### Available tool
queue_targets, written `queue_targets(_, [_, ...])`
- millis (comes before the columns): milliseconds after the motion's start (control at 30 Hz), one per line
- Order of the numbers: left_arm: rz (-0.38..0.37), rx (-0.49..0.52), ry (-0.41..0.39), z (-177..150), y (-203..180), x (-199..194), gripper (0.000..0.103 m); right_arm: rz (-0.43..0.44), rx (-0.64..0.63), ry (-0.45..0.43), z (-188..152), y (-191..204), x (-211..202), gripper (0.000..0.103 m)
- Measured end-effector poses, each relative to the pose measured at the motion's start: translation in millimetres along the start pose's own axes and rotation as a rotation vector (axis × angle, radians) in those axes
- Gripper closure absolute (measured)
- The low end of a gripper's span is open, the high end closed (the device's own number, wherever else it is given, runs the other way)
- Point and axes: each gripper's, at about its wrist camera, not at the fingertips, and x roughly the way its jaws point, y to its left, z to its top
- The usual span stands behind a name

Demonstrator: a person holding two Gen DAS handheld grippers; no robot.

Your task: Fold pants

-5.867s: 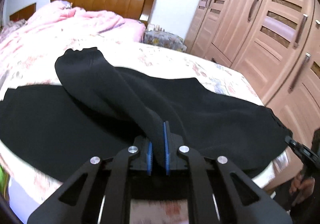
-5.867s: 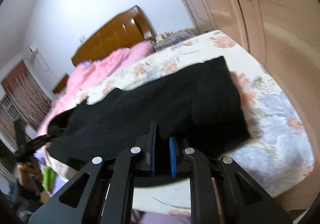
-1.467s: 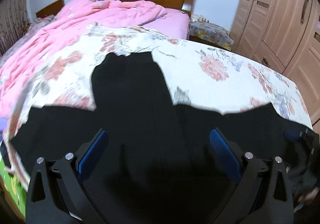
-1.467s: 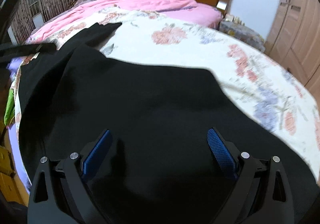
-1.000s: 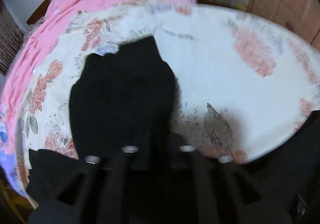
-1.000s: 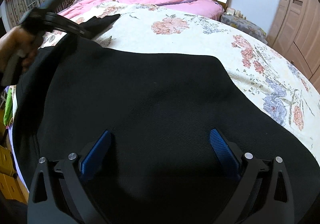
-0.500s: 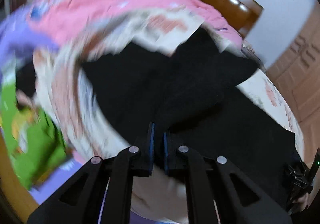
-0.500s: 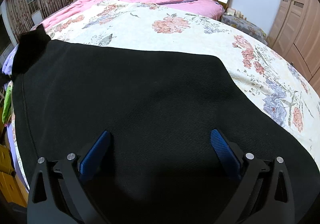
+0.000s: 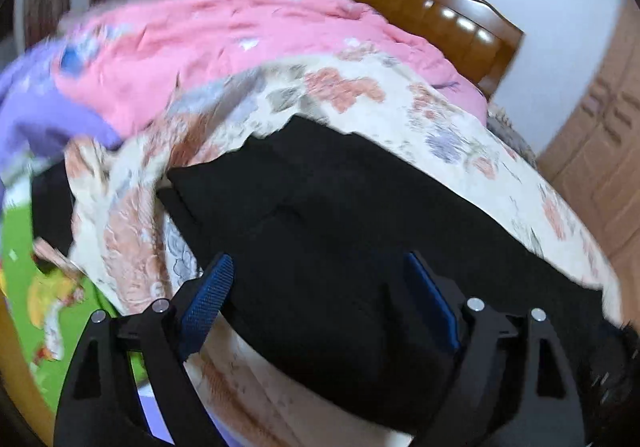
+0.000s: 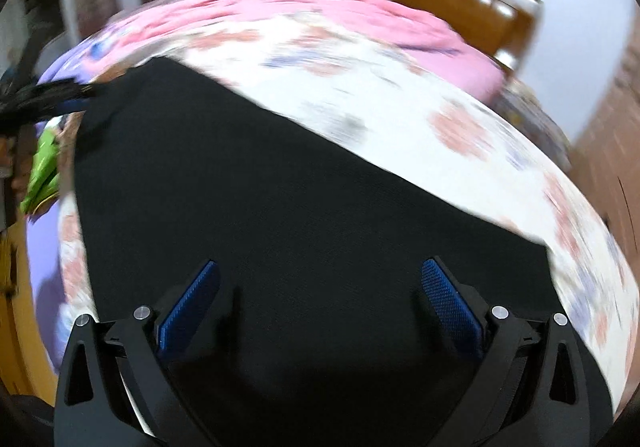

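Each fisheye camera sits on its gripper and looks forward and steeply down along the two fingers, close above the bed (image 9: 500, 167). The left wrist view faces the pants (image 9: 340, 227) near the bed's left edge; the right wrist view faces their broad middle. Both views share the pants, the pink quilt (image 10: 320, 11) and the wooden headboard (image 9: 440, 3).

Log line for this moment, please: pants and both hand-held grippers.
pants: black, on floral bedspread | left hand-held gripper: jaws opening, nothing pinched | right hand-held gripper: open, above pants
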Motion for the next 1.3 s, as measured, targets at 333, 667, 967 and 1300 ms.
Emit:
queue_targets(333, [0.070, 0.086, 0.034, -16, 18, 31, 0.011, 0.064, -0.001, 0.071, 6, 20, 44, 0.005])
queue_targets(667, [0.062, 0.070, 0.062, -17, 23, 40, 0.004, 0.048, -0.010, 0.067, 7, 27, 44, 0.005])
queue_targets(967, [0.082, 0.075, 0.066, -15, 19, 42, 0.003, 0.061, -0.007, 0.071, 5, 23, 45, 0.005])
queue_targets(1300, [0.083, 0.074, 0.067, -15, 18, 43, 0.003, 0.064, -0.005, 0.073, 4, 22, 45, 0.004])
